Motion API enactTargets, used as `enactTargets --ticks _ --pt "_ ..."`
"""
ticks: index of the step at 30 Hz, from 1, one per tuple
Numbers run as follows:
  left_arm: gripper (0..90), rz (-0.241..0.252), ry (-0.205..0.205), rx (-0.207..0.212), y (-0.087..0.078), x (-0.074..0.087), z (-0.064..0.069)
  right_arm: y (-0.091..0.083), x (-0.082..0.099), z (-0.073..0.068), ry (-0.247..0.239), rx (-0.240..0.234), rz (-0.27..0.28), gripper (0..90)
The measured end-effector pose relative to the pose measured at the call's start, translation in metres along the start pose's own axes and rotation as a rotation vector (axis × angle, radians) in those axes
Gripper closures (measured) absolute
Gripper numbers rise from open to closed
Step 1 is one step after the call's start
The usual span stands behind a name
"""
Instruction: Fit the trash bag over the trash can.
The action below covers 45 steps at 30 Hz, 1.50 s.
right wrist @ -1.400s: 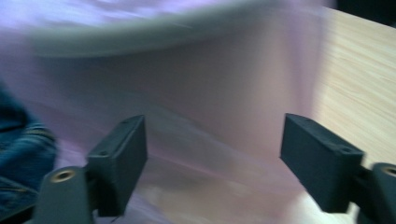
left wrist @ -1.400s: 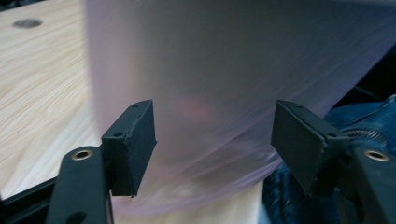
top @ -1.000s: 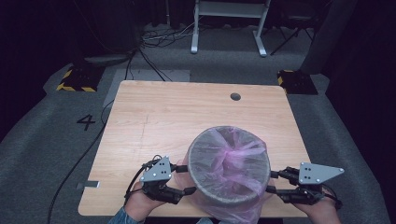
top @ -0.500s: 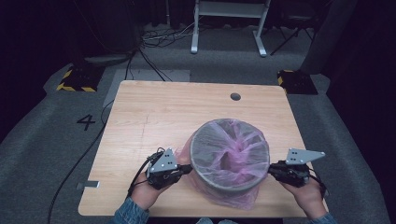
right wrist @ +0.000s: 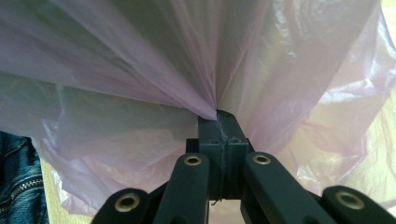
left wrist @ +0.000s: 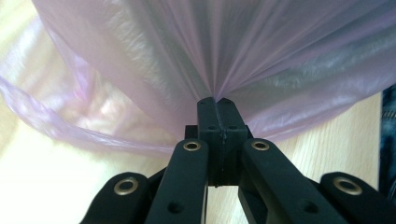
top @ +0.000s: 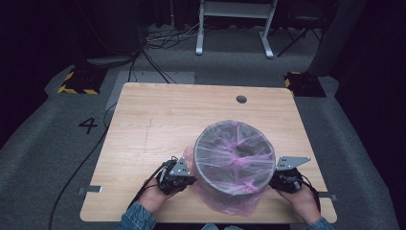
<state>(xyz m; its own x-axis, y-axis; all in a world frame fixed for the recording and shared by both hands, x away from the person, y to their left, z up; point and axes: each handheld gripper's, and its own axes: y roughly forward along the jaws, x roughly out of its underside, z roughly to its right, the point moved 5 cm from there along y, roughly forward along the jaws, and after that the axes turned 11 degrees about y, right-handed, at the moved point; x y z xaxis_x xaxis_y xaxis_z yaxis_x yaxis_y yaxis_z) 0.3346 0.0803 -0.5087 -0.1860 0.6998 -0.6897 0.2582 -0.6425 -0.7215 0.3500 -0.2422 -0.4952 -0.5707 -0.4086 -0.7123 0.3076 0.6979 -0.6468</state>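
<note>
Now my left gripper (left wrist: 216, 103) pinches the pink bag (top: 225, 203), fingers clamped on its film; my right gripper (right wrist: 218, 114) likewise; the bag lines a round bin (top: 234, 152) on the bench (top: 158, 120), between both.

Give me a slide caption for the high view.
Two claws, left and right, pinch a pink bag over a bin.

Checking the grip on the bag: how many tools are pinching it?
2. The left tool pinches the pink bag on the bin's left side; the right tool pinches it on the right side.
</note>
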Motion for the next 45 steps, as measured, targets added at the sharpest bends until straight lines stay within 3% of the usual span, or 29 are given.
enactTargets --ticks 4,6,10,11,13,16,18,19,20,22,23,24,25,27,30,32,35,38,40,42,45 --pt "90.0 -0.042 -0.002 0.017 0.004 0.011 0.002 -0.001 0.005 -0.001 -0.001 0.008 -0.031 90.0" --pt "90.0 -0.034 -0.018 0.007 0.001 0.014 0.001 -0.001 0.010 0.001 0.011 0.013 -0.059 90.0" --pt "90.0 0.062 -0.064 -0.009 -0.014 0.017 -0.006 -0.006 0.024 0.004 0.030 0.051 -0.121 90.0" --pt "90.0 0.066 -0.072 -0.012 -0.016 0.018 -0.007 -0.006 0.028 0.004 0.038 0.048 -0.134 90.0" --pt "90.0 0.041 -0.074 -0.004 -0.014 0.020 -0.006 -0.007 0.035 0.002 0.042 0.031 -0.144 90.0" --pt "90.0 -0.067 -0.069 -0.036 -0.003 0.030 -0.006 -0.012 0.035 0.000 0.038 0.027 -0.126 89.9" --pt "90.0 -0.054 -0.092 -0.005 -0.003 0.030 -0.005 -0.015 0.033 -0.002 0.034 0.028 -0.118 90.0" --pt "90.0 -0.059 -0.087 -0.009 -0.003 0.030 -0.006 -0.015 0.033 -0.002 0.034 0.028 -0.116 90.0" --pt "90.0 -0.045 -0.084 -0.010 -0.004 0.029 -0.005 -0.015 0.033 -0.002 0.035 0.029 -0.126 90.0" --pt "89.8 0.073 -0.075 0.018 -0.013 0.022 -0.003 -0.014 0.035 0.000 0.037 0.026 -0.133 89.7" --pt "87.6 0.118 -0.074 0.007 -0.019 0.019 -0.003 -0.014 0.036 0.000 0.036 0.024 -0.124 85.2" --pt "76.5 0.145 -0.073 0.001 -0.023 0.016 -0.003 -0.016 0.035 0.001 0.035 0.034 -0.100 71.7" --pt "70.2 0.177 -0.066 -0.012 -0.028 0.013 -0.004 -0.018 0.034 0.001 0.038 0.038 -0.076 65.9" --pt "58.2 0.223 -0.075 -0.031 -0.036 0.008 -0.005 -0.026 0.030 0.000 0.053 0.015 -0.029 55.2" --pt "49.1 0.266 -0.062 -0.074 -0.047 0.005 -0.007 -0.039 0.024 -0.001 0.058 0.024 0.033 44.7" --pt "46.2 0.274 -0.056 -0.119 -0.052 0.005 -0.009 -0.052 0.018 -0.002 0.062 0.031 0.077 38.0" --pt "44.4 0.270 -0.070 -0.178 -0.059 0.009 -0.017 -0.070 0.008 -0.006 0.028 0.053 0.132 38.2" --pt "43.7 0.271 -0.129 -0.232 -0.064 0.018 -0.027 -0.085 -0.002 -0.011 0.029 0.039 0.178 38.0" --pt "43.4 0.254 -0.145 -0.266 -0.066 0.025 -0.032 -0.096 -0.011 -0.016 0.002 0.068 0.194 34.3" --pt "43.3 0.243 -0.176 -0.291 -0.067 0.033 -0.037 -0.103 -0.019 -0.017 0.069 0.121 0.191 21.7" --pt "43.3 0.231 -0.212 -0.314 -0.067 0.042 -0.043 -0.113 -0.036 -0.020 0.063 0.123 0.237 16.2"
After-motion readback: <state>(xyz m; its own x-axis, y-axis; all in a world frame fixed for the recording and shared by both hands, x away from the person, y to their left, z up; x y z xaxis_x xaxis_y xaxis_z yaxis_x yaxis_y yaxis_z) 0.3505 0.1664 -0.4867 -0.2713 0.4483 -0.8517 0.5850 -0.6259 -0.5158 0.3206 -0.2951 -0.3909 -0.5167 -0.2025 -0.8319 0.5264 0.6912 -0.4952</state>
